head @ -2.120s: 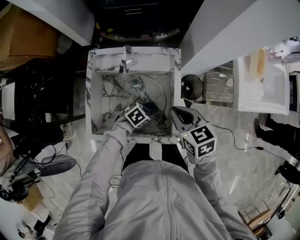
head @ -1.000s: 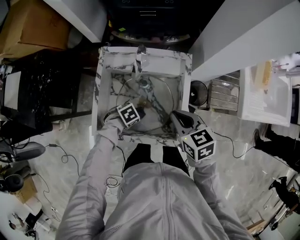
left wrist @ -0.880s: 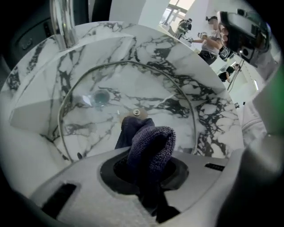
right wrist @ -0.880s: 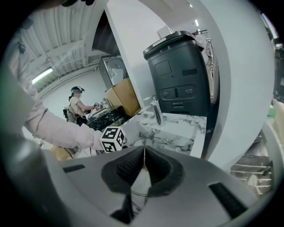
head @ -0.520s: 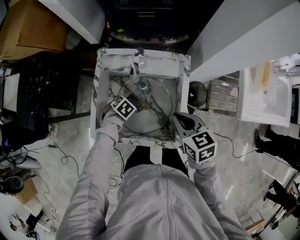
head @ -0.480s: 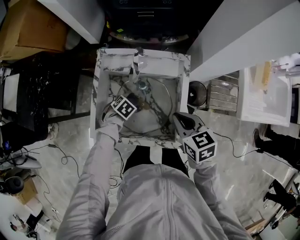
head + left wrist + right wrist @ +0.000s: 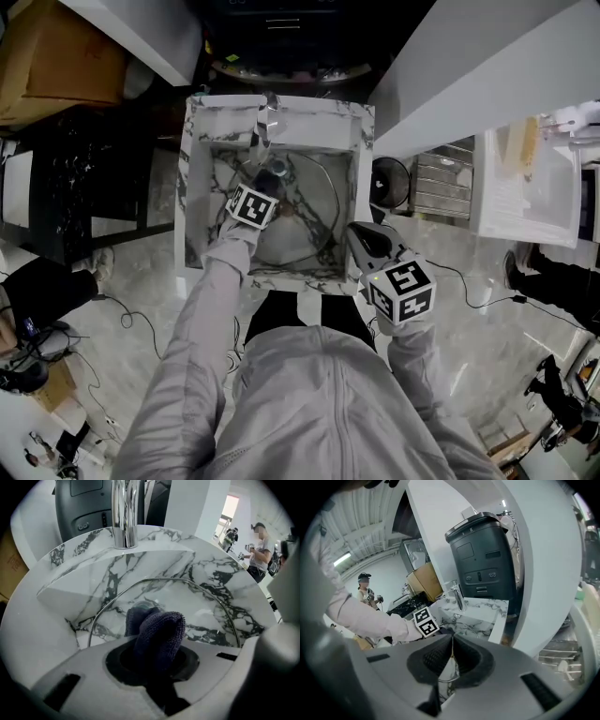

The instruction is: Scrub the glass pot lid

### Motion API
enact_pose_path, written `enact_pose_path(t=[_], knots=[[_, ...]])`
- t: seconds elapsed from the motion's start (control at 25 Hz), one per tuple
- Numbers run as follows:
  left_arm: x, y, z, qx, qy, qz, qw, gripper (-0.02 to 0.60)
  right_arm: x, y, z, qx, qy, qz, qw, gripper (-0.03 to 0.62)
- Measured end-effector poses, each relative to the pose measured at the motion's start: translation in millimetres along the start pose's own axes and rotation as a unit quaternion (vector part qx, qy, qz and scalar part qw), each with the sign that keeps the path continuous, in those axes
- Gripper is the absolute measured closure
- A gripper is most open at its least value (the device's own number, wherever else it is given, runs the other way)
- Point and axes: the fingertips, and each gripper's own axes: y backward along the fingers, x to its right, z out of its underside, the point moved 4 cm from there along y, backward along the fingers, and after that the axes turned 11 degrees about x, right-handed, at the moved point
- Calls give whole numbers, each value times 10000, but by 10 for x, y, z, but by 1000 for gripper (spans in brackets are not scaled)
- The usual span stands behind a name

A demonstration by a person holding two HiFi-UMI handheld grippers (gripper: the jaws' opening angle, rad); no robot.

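Observation:
A large glass pot lid (image 7: 302, 217) with a metal rim lies in the white marble sink (image 7: 191, 187). My left gripper (image 7: 266, 184) is over the lid's far part, close to the faucet, shut on a dark blue scrubbing cloth (image 7: 157, 632). The cloth presses on the glass (image 7: 206, 609) near the lid's middle, and the knob is mostly hidden behind it. My right gripper (image 7: 356, 232) sits at the sink's near right corner. Its jaws are closed (image 7: 451, 641) on the lid's rim.
A chrome faucet (image 7: 263, 120) stands at the sink's back edge, also seen as the faucet (image 7: 124, 513) just beyond the cloth. White counters flank the sink. A metal rack (image 7: 442, 178) is at the right. People (image 7: 260, 550) stand far off.
My left gripper with the cloth has slid from the lid's near left side across to its far part, toward the faucet. The right gripper has stayed at the rim.

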Motion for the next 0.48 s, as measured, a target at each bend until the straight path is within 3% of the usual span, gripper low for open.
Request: enact_pose_path(t=[0.32,0.48], knots=[[509,-194,-154,98,-235,655,9975,511,8,-10,-16,-6,-2,-7,10000,563],[802,-250,-161,20,-609,933,9938,511,-10,-2,-1,-10,0,-16,10000,563]])
